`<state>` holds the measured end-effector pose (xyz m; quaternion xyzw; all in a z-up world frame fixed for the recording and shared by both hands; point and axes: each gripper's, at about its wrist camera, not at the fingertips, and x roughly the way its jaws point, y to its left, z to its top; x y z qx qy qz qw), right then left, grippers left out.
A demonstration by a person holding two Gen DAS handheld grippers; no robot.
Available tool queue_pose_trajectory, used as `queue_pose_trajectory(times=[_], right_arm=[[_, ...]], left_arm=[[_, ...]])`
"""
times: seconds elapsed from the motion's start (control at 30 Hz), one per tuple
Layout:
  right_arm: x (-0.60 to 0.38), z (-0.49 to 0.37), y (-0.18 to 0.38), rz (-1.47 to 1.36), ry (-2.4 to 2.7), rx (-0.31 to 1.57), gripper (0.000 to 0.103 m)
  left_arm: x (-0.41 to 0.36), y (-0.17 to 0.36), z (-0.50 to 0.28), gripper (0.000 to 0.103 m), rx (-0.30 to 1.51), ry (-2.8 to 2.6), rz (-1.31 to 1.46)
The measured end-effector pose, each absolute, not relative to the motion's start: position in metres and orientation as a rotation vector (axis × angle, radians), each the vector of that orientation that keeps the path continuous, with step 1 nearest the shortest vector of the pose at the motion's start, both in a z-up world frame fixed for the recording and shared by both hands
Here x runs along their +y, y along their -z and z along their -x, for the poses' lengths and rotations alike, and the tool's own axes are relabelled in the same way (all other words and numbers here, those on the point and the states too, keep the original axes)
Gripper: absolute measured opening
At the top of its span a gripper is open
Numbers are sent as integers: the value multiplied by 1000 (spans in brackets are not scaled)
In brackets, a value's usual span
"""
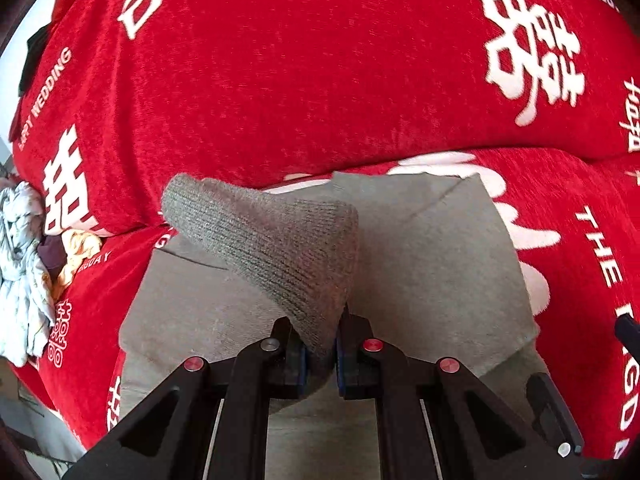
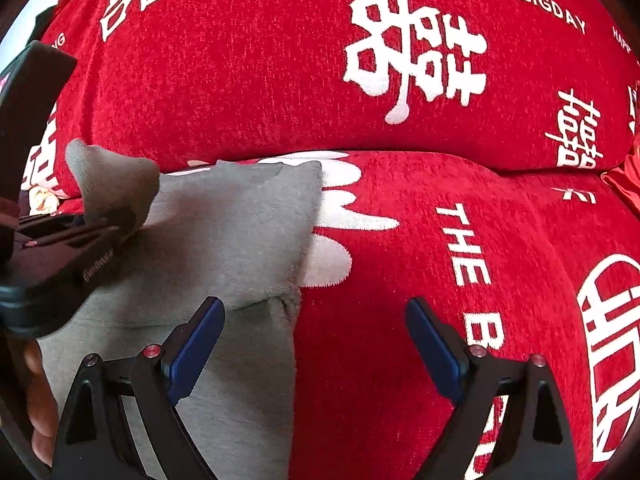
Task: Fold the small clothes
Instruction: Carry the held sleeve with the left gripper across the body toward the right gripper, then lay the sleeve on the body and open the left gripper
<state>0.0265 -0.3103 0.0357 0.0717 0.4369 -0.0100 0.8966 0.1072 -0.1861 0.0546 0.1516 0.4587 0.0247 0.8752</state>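
A grey garment (image 1: 432,256) lies spread on a red sofa seat; it also shows in the right wrist view (image 2: 224,232). My left gripper (image 1: 320,360) is shut on the garment's ribbed knit cuff (image 1: 272,240) and holds it lifted above the flat part. In the right wrist view the left gripper (image 2: 76,236) shows at the left edge with the cuff (image 2: 108,180) in it. My right gripper (image 2: 316,320) is open and empty, just above the garment's right edge.
The red sofa cover with white characters fills both views, backrest (image 1: 320,60) behind and seat (image 2: 500,280) to the right. A heap of other small clothes (image 1: 24,264) lies at the far left of the seat.
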Motion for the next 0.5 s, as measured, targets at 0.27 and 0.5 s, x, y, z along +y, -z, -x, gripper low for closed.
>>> queue_pose_trajectory(times=[0.27, 0.5], right_arm=[[-317, -22, -33, -150, 32, 909, 93], [-319, -17, -35, -143, 37, 905, 93]], left_arm=[[-189, -31, -111, 12, 1028, -4, -312], [-179, -35, -103, 97, 981, 54, -235]])
